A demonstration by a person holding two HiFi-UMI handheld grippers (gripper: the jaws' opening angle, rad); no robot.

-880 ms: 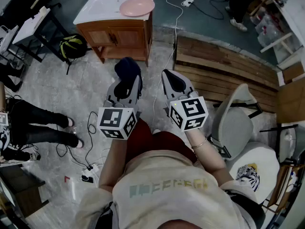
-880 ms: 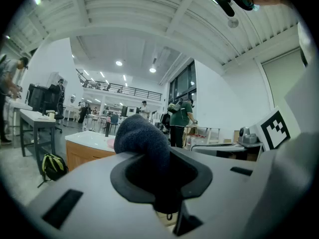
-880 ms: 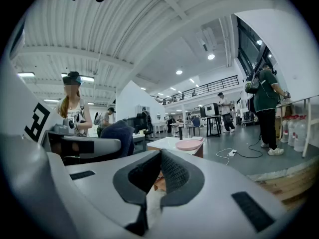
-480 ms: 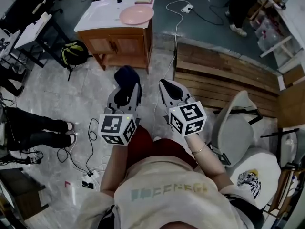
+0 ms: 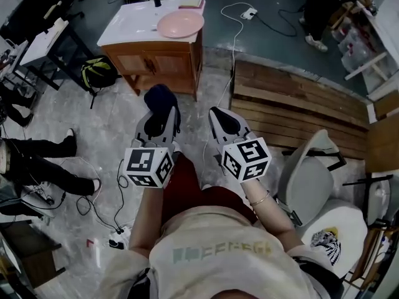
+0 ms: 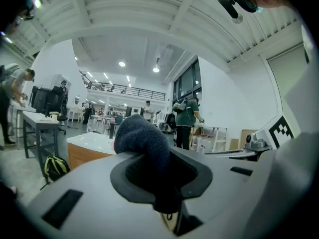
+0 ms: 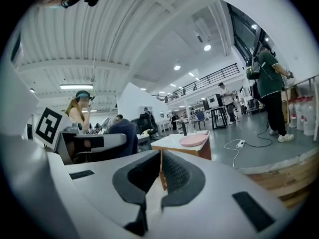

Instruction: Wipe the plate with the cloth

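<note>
Left gripper (image 5: 162,112) first: its jaws are clamped on the dark blue cloth (image 5: 159,98), and the left gripper view shows the cloth (image 6: 143,139) bunched up between the black pads and bulging out over the top of them. Over to the right gripper (image 5: 225,118), held level beside it, the two a little apart. Its jaws are drawn together with nothing between them; the right gripper view (image 7: 160,176) shows only a thin slit of the room between the pads.

And the plate (image 5: 180,24)? It's pink and sits well ahead of both grippers, on the white top of a wooden cabinet (image 5: 156,50), near that top's right edge. The right gripper view catches the plate (image 7: 193,140) flat on that same top, straight out beyond the jaws.

Both grippers are up in front of the person's body, over the pale stone floor (image 5: 106,123). A black and yellow backpack (image 5: 98,75) lies on the floor just left of the cabinet. To the right runs a low platform of wooden planks (image 5: 293,95), with a grey chair (image 5: 308,161) near the right gripper's side.
</note>
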